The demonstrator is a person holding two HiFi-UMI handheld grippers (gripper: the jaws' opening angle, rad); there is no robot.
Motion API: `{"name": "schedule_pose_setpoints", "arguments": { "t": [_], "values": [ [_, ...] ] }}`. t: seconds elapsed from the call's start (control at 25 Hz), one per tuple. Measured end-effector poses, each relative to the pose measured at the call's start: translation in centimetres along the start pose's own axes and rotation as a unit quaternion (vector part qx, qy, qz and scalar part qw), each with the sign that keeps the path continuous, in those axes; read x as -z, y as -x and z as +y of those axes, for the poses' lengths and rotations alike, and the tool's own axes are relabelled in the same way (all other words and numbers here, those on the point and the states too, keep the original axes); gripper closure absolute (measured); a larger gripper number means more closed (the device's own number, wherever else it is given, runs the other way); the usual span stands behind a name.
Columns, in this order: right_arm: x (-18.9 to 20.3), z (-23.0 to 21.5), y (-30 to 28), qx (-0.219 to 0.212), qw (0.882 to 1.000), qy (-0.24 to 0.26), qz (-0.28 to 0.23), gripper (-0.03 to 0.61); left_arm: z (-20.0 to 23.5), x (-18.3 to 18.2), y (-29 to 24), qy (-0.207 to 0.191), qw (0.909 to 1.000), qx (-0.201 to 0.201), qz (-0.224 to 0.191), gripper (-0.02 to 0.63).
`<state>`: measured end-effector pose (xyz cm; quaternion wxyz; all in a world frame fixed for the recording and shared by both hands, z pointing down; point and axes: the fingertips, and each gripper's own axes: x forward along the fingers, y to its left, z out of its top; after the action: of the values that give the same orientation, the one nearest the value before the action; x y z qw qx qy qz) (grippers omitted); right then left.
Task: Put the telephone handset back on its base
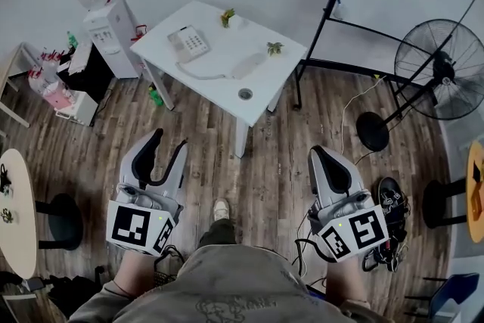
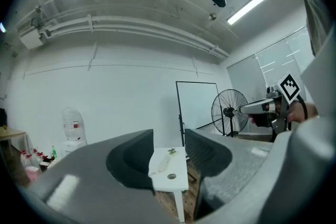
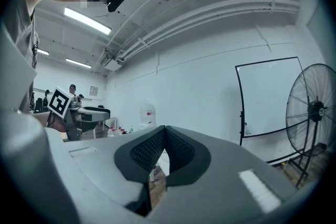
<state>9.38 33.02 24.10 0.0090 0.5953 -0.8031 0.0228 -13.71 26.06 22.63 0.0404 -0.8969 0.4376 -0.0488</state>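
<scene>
The white telephone base [image 1: 187,42] sits on the far left of a white table [image 1: 208,83]. The white handset [image 1: 248,65] lies flat on the tabletop to the right of the base, joined to it by a cord. Both grippers hang low over the wood floor, well short of the table. My left gripper [image 1: 169,140] is open with nothing between its fingers; in the left gripper view the table [image 2: 176,183] and the handset [image 2: 162,164] show through its gap. My right gripper [image 1: 321,155] is shut and empty, its pads [image 3: 157,147] meeting at the tip.
Two small plants [image 1: 227,16] [image 1: 274,48] stand on the table. A water dispenser [image 1: 106,19] is at the left, a whiteboard stand [image 1: 363,19] and a floor fan [image 1: 445,69] at the right. A round table [image 1: 15,208], stools and shoes [image 1: 389,197] flank me.
</scene>
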Motion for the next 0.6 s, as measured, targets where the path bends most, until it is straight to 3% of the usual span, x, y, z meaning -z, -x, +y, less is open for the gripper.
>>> {"name": "schedule_pose_setpoints", "arguments": {
  "t": [0.36, 0.6],
  "values": [
    [-2.1, -1.5, -12.3, 0.024, 1.000, 0.013, -0.003, 0.549, 8.7, 0.5, -8.7, -0.006, 0.9992, 0.040, 0.007, 0.437],
    [-2.0, -2.6, -17.0, 0.037, 0.999, 0.017, 0.011, 0.549, 12.1, 1.4, -12.8, -0.010, 0.9981, 0.060, 0.016, 0.436]
  ]
}}
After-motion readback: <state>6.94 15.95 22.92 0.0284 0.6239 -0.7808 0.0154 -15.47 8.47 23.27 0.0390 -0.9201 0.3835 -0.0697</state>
